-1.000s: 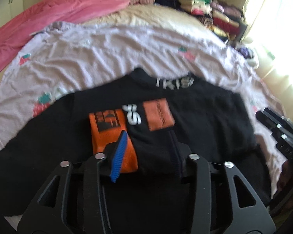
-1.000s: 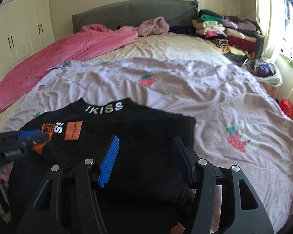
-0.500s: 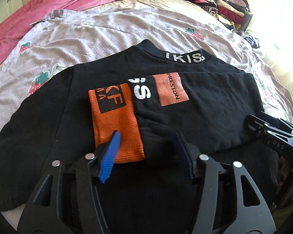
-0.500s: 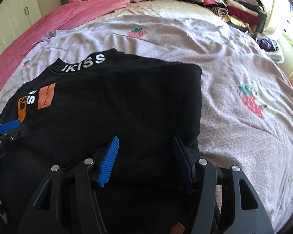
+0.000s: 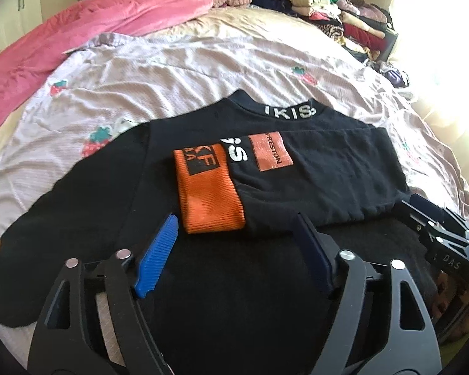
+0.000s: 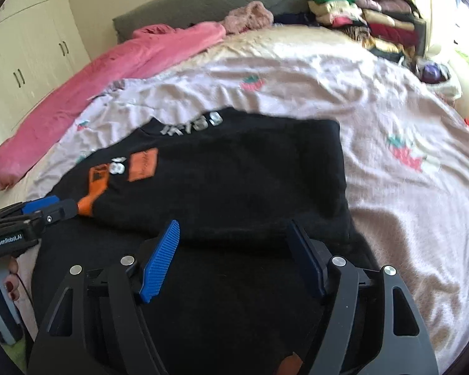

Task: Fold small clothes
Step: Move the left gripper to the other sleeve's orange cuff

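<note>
A black sweatshirt [image 5: 322,168] with white collar lettering lies on the bed, its right side folded over the body. The folded sleeve ends in an orange cuff [image 5: 209,200] at the middle. The sweatshirt also shows in the right wrist view [image 6: 240,181]. My left gripper [image 5: 234,237] is open and empty, just short of the orange cuff. My right gripper [image 6: 234,237] is open and empty over the fold's near edge. Each gripper shows at the edge of the other's view: the right gripper [image 5: 437,237], the left gripper [image 6: 31,215].
The bed has a lilac strawberry-print sheet [image 5: 203,68]. A pink blanket [image 5: 78,40] lies along the left. A stack of folded clothes [image 5: 337,15] stands at the far right by the grey headboard [image 6: 209,3]. White wardrobe doors [image 6: 25,59] stand left.
My left gripper let go of the sleeve with the orange cuff, opened wider and drew back. My right gripper lifted and drew back a little from the folded edge.
</note>
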Available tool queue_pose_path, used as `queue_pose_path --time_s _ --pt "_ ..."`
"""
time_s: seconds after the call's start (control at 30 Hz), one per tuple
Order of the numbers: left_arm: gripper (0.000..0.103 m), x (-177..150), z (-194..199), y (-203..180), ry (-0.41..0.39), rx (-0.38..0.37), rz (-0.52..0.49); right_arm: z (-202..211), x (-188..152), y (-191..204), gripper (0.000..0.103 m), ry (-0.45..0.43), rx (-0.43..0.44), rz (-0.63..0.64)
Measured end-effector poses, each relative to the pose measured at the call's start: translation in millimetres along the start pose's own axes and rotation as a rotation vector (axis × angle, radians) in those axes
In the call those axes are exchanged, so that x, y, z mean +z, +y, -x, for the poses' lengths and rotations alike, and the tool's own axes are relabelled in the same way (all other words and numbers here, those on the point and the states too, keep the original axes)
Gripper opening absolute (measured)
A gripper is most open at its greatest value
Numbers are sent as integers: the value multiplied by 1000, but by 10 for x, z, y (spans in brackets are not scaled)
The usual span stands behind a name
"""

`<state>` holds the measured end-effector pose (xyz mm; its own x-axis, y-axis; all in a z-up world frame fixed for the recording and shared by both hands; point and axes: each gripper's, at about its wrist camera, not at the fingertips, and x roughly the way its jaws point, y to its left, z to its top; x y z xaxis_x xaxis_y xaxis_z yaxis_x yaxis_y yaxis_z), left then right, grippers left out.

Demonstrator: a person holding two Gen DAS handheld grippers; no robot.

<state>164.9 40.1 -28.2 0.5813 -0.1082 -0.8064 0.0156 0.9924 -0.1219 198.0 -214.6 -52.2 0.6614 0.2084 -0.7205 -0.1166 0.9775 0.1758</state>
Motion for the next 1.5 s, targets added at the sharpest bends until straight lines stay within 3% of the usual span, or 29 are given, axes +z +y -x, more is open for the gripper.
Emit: queue_pose_path --time_s 0.1,0.13,0.17,0.27,0.63,1.13,1.5 --pt "84 -20 144 22 -24 9 -3 182 52 106 70 -40 15 22" --pt "85 -29 179 29 -29 9 0 222 60 129 80 -46 20 24" --pt "86 -33 212 38 -34 7 4 266 64 160 98 -57 21 26" --pt "91 -61 342 66 -56 10 5 412 90 255 97 -98 37 38" --pt "93 -152 664 262 -110 31 37 787 181 643 97 -177 66 143" --pt "93 -298 914 680 -139 73 116 798 127 1126 97 -167 102 255" --pt "93 -450 1043 1087 -147 129 193 675 10 1351 97 -138 81 335"
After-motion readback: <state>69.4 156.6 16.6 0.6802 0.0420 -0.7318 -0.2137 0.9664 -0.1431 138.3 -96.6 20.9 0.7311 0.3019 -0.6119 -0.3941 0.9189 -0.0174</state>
